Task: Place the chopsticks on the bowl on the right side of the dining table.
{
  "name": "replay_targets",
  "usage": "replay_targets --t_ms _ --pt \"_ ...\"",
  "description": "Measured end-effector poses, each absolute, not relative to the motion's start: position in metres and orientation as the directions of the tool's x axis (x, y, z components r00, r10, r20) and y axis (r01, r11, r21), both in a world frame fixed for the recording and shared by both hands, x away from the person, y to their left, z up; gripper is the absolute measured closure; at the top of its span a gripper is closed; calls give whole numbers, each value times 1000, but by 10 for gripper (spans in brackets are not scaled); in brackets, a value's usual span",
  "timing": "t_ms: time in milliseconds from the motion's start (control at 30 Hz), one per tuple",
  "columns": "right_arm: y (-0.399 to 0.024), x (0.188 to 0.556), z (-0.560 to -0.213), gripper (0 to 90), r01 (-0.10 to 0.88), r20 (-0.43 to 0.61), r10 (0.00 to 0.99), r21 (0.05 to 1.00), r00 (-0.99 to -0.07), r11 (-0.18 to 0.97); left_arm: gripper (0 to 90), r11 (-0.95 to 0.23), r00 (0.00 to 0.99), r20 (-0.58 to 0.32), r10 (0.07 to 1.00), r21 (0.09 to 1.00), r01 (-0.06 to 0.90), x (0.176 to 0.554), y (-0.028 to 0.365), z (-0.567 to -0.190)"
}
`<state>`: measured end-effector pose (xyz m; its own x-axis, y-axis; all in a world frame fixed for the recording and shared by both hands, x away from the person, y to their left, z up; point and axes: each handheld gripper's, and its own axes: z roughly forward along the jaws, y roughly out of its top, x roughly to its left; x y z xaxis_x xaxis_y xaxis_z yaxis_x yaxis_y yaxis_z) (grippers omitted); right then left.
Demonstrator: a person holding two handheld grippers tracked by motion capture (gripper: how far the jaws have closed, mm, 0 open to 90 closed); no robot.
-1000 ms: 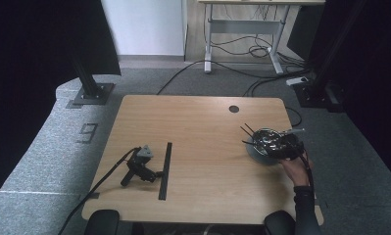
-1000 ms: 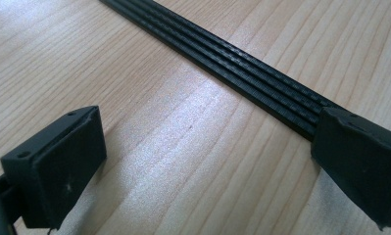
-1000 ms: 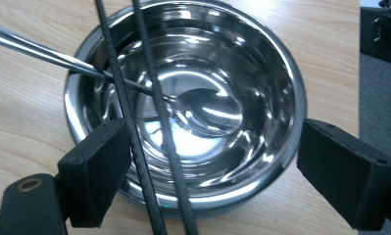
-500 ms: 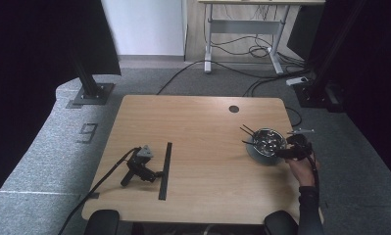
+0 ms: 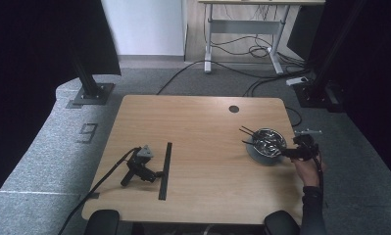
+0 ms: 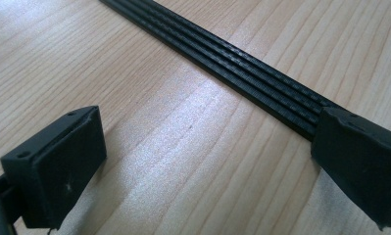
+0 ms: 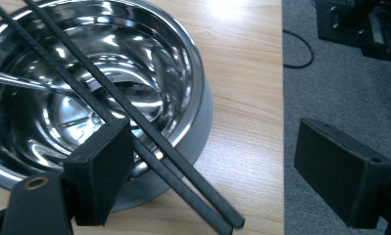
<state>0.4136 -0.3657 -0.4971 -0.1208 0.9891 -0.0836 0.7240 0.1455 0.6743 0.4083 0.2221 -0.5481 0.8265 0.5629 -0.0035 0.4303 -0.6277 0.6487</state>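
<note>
A shiny steel bowl (image 5: 266, 143) stands at the table's right side. Two black chopsticks (image 7: 134, 122) lie across the bowl (image 7: 183, 63), with their near ends sticking out over the rim. A hand holds my right gripper (image 5: 288, 153) just right of the bowl. That gripper (image 7: 220, 178) is open, its left jaw beside the chopstick ends, its right jaw out past the table edge. My left gripper (image 5: 154, 172) lies unheld on the table's left. It is open (image 6: 207, 166) and faces a black ribbed strip (image 6: 232, 63).
A thin metal utensil (image 7: 21, 81) rests inside the bowl. The black strip (image 5: 164, 164) runs front to back on the left half of the table (image 5: 203, 127). The left gripper's cable (image 5: 100, 183) trails off the front left edge. Grey carpet (image 7: 340, 73) lies beyond the right edge.
The hand has drawn the right gripper to the right, from over the bowl to just outside its rim. Bowl, chopsticks and left gripper have stayed put.
</note>
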Motion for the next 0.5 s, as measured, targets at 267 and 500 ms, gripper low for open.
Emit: replay_targets --t_ms 267,500 --pt "-371 414 -500 156 718 -81 993 686 -83 116 0 -628 826 -4 563 649 430 408 222 -548" --pt "-378 416 -502 165 715 -87 995 694 -43 91 0 -627 826 -4 563 649 430 408 222 -548"
